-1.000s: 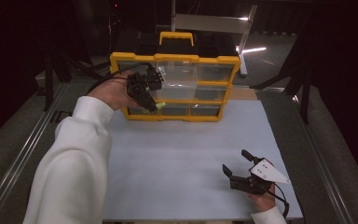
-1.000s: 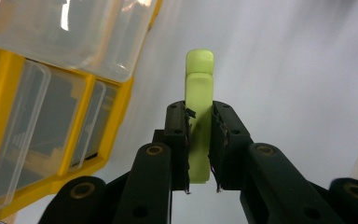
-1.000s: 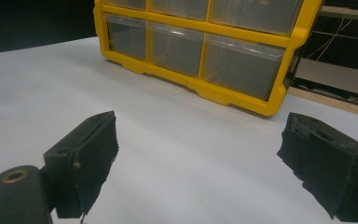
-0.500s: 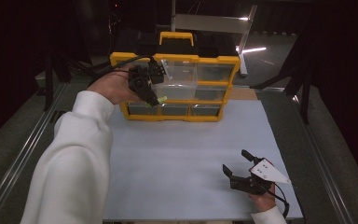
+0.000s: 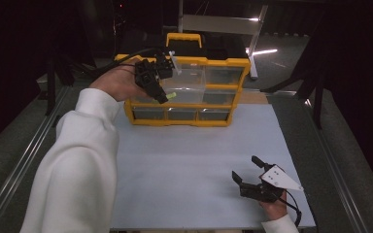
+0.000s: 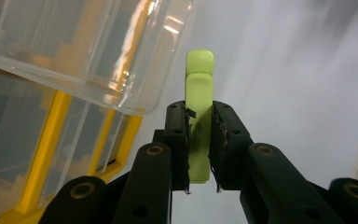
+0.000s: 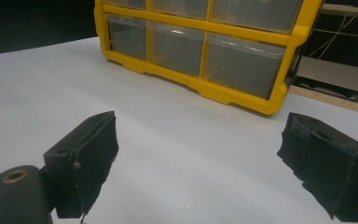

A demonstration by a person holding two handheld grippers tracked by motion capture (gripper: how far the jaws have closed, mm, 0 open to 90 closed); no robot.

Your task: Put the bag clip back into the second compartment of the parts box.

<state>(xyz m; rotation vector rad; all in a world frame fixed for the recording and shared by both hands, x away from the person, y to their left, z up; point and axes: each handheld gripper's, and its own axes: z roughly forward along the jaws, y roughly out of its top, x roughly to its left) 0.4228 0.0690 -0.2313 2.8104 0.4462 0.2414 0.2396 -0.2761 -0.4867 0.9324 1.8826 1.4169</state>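
Observation:
A yellow organiser (image 5: 238,63) with clear plastic drawers stands at the far edge of the white table (image 5: 194,160). My left gripper (image 5: 167,97) is raised in front of its left side, shut on a small light-green piece (image 5: 171,95). In the left gripper view the green piece (image 6: 199,84) sticks up from between the black pads, beside a pulled-out clear drawer (image 6: 88,51). My right gripper (image 5: 246,171) rests low at the table's near right, jaws wide apart and empty. In the right gripper view the right gripper (image 7: 205,163) faces the organiser (image 7: 279,60).
A grey metal frame (image 5: 223,24) stands behind the organiser. Metal rails (image 5: 24,165) run along the table's left side, and dark floor lies to the right. A white sleeve (image 5: 77,165) covers the table's near left.
My left gripper has risen a little with the green piece, from the lower drawer row toward the upper left drawers. The right gripper has stayed where it was.

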